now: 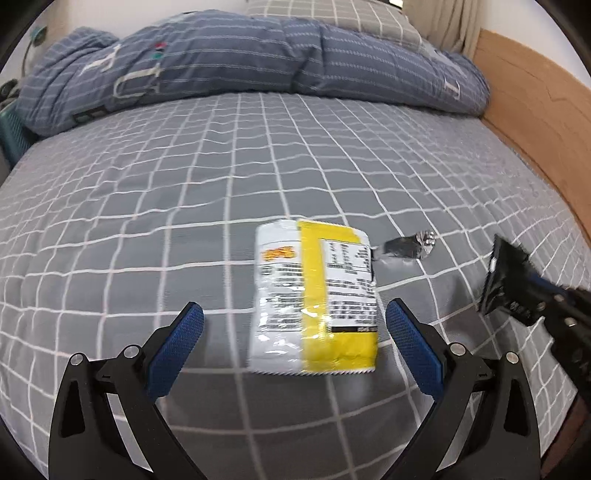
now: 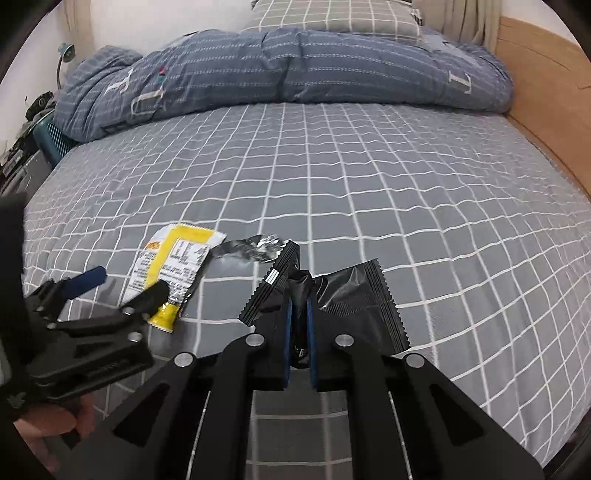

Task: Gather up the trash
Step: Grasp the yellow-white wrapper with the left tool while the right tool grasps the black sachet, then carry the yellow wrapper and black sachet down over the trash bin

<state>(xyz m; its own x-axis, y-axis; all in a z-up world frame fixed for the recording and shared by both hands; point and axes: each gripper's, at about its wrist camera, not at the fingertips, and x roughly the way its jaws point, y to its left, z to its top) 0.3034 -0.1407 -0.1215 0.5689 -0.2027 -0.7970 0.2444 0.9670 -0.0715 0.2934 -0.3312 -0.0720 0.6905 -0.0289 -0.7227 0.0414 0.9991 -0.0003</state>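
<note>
A white and yellow snack packet point(image 1: 316, 299) lies flat on the grey checked bed sheet point(image 1: 184, 192). My left gripper point(image 1: 293, 315) hovers open with its blue pads on either side of the packet, apart from it. Just beyond the packet lies a crumpled silver foil wrapper point(image 1: 410, 245). My right gripper point(image 2: 299, 314) is shut on a black crinkled wrapper point(image 2: 354, 299), lifted off the sheet. In the left wrist view that black wrapper point(image 1: 506, 273) shows at the right. From the right wrist the snack packet point(image 2: 173, 269), the foil wrapper point(image 2: 255, 249) and the left gripper point(image 2: 125, 282) are at the left.
A bunched blue quilt point(image 1: 258, 62) and a checked pillow point(image 2: 332, 16) lie at the far end of the bed. A wooden bed frame point(image 1: 535, 122) runs along the right side. A teal bin point(image 2: 53, 142) and clutter stand at the left edge.
</note>
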